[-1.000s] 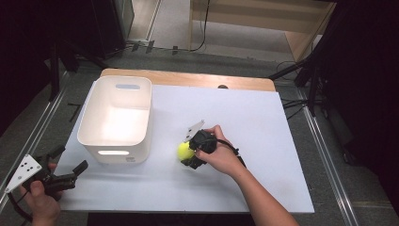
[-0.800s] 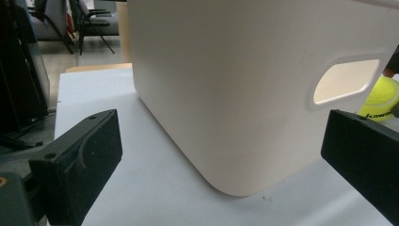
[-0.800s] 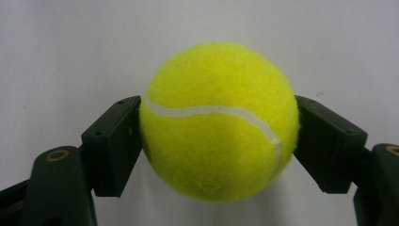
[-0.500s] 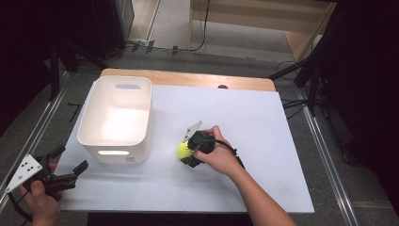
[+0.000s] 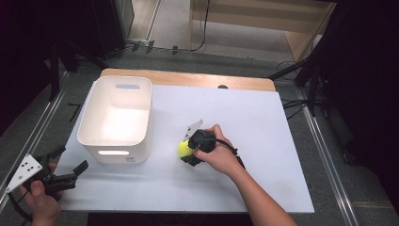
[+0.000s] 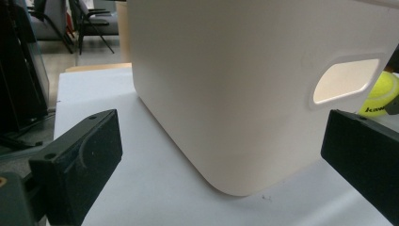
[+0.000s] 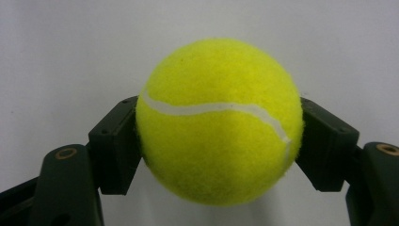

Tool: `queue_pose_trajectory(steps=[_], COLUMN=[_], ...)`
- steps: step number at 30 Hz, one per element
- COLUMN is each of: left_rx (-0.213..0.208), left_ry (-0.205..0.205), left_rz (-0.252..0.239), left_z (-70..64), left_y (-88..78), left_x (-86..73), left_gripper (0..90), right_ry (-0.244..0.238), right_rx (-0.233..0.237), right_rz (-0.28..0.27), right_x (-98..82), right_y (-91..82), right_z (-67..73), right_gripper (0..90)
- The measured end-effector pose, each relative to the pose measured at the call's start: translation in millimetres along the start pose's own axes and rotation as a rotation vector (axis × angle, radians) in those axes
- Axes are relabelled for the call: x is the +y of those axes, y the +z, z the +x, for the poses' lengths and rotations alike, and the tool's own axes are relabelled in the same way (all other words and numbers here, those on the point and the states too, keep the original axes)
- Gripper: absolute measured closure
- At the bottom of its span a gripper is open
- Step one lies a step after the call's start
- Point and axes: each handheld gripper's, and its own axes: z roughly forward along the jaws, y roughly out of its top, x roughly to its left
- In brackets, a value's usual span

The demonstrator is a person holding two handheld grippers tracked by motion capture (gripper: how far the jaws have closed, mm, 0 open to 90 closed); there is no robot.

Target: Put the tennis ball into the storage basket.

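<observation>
A yellow tennis ball (image 5: 183,148) lies on the white table top (image 5: 263,122), just right of the white bin (image 5: 117,146). My right gripper (image 5: 186,151) points left at it. In the right gripper view the ball (image 7: 219,122) sits between the two black pads, which press on its sides; the right gripper (image 7: 220,141) has just been closing and is shut on the ball. My left gripper (image 5: 69,160) is held at the table's front left corner, open and empty. In the left gripper view the left gripper (image 6: 226,150) faces the bin (image 6: 235,84), with the ball (image 6: 380,92) behind the bin's corner.
The bin has handle slots in its end walls and looks empty from above. A wooden strip (image 5: 188,79) runs along the table's far edge. Metal rails (image 5: 324,155) flank the table. Bare table top stretches right of the ball.
</observation>
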Motion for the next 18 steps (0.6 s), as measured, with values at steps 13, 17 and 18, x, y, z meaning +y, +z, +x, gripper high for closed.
queue_pose_trajectory(steps=[13,17,18], left_rx=[-0.001,-0.002,-0.002], left_ry=[0.002,0.002,0.002], left_rz=[0.001,0.000,0.001], left_z=[-0.1,-0.1,0.0], left_y=[0.3,0.2,0.2], left_x=[0.1,0.1,0.1], left_gripper=[0.0,0.0,0.0], right_ry=[0.011,0.011,0.013], right_rx=[0.021,0.021,0.024], right_rz=[-0.023,-0.022,-0.025], right_x=[5.7,8.2,8.9], right_y=[-13.9,-18.0,-18.9], right_z=[-3.4,-4.4,-4.4], right_gripper=[24.3,24.3,24.3])
